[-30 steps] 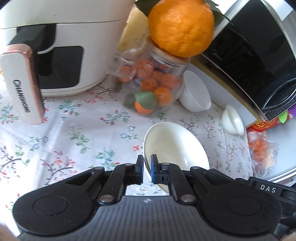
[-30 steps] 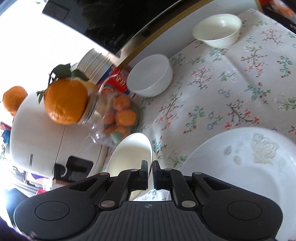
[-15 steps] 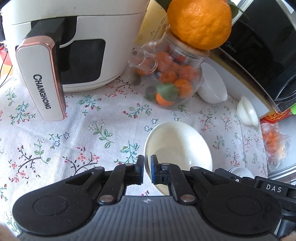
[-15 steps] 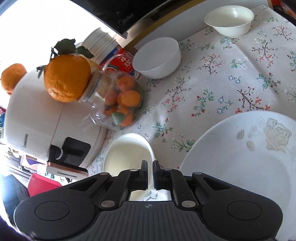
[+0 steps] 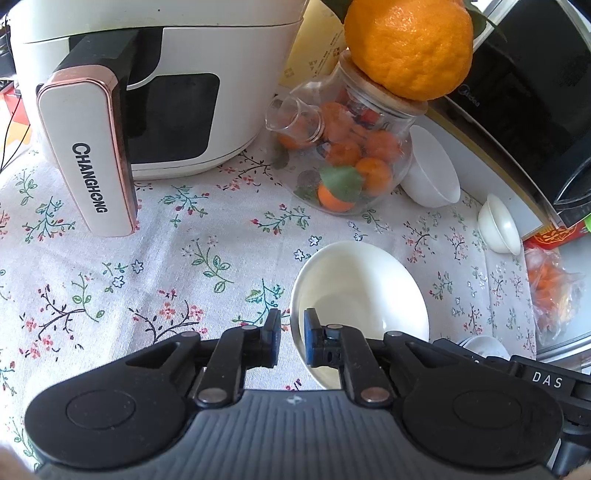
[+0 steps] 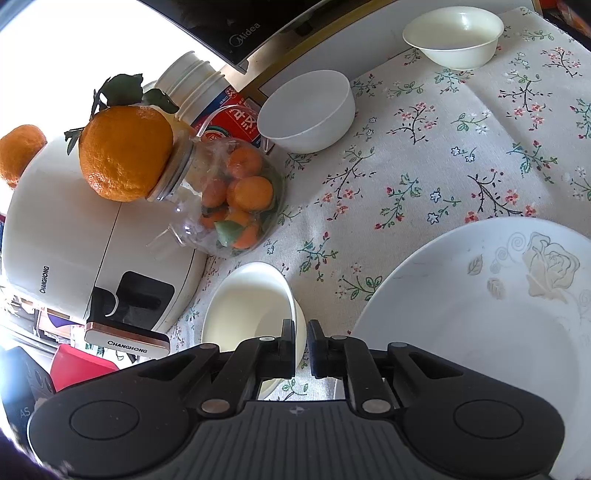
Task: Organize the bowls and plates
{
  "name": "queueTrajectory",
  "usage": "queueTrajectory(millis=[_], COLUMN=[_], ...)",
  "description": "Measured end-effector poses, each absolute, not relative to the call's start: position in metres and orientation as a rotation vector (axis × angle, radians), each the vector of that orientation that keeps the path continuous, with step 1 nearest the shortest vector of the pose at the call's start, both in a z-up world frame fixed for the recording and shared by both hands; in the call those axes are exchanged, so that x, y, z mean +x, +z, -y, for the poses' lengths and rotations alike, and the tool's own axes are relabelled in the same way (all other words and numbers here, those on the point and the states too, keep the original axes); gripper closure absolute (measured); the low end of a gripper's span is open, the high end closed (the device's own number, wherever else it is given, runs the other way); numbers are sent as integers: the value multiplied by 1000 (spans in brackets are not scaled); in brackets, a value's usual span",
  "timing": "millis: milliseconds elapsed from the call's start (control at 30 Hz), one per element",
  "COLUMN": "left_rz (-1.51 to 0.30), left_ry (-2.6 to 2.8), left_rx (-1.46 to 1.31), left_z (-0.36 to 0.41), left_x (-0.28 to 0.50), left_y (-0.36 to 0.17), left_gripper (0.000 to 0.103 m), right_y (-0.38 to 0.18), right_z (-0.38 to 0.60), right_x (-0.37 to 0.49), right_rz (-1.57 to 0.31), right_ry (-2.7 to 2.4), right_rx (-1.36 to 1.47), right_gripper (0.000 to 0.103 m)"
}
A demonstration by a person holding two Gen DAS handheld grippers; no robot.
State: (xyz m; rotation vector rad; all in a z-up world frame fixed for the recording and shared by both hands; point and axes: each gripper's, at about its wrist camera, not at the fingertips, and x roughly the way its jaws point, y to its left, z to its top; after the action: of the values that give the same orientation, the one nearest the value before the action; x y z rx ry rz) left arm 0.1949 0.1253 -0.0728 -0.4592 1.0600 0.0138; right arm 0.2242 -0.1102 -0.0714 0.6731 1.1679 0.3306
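Observation:
My left gripper [image 5: 291, 339] is shut on the near rim of a cream bowl [image 5: 362, 291], one finger inside and one outside. My right gripper [image 6: 301, 347] is shut on the rim of the same cream bowl [image 6: 251, 302], from its other side. The bowl sits low over the floral tablecloth [image 5: 166, 258]. A large white plate with a rose print [image 6: 491, 325] lies to the right of the right gripper. Two more white bowls stand further back: one [image 6: 306, 110] by the glass jar, one [image 6: 454, 35] at the far right.
A white Changhong air fryer [image 5: 147, 92] stands at the back left. A glass jar of small oranges [image 5: 347, 162] with a big orange [image 5: 410, 44] on top stands behind the bowl. A black microwave [image 5: 524, 92] is at the back right, with a bag of oranges [image 5: 550, 291] below.
Both grippers have drawn back from the jar and air fryer with the cream bowl held between them. The big plate has come further into the right wrist view.

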Motion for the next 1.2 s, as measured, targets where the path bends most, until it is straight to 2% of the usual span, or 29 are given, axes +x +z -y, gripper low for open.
queueTrajectory(millis=[133, 167, 267, 333, 433, 467, 567, 700, 767, 867, 1067, 1200], left_rz=[-1065, -1064, -1055, -1048, -1034, -1022, -979, -933, -918, -917, -919, -923], left_ry=[29, 32, 36, 36, 19, 8, -9, -25, -30, -47, -66, -115], left_rx=[-460, -456, -447, -441, -423, -413, -375, -321, -284, -225, -203, -167], left_z=[-126, -126, -124, -122, -115, -112, -100, -83, -72, -57, -26, 0], left_x=[195, 194, 194, 192, 190, 188, 182, 173, 169, 171, 185, 200], left_y=[-71, -70, -65, -61, -55, -52, -42, -29, -24, -17, 2, 10], left_gripper=[80, 80, 69, 54, 38, 36, 21, 6, 3, 2, 0, 0], right_y=[-71, -70, -68, -65, -57, -54, -45, -28, -17, 0, 26, 34], right_z=[111, 111, 113, 114, 120, 122, 134, 155, 169, 189, 224, 242], right_x=[225, 225, 225, 223, 219, 217, 212, 204, 199, 196, 201, 209], right_rz=[-1172, -1174, -1179, -1175, -1161, -1158, -1139, -1101, -1069, -1028, -957, -910], right_ry=[332, 333, 334, 337, 342, 345, 352, 340, 320, 277, 207, 184], right_rx=[676, 677, 680, 674, 655, 652, 649, 638, 627, 571, 506, 485], right_gripper=[92, 90, 79, 73, 69, 61, 46, 30, 18, 14, 12, 5])
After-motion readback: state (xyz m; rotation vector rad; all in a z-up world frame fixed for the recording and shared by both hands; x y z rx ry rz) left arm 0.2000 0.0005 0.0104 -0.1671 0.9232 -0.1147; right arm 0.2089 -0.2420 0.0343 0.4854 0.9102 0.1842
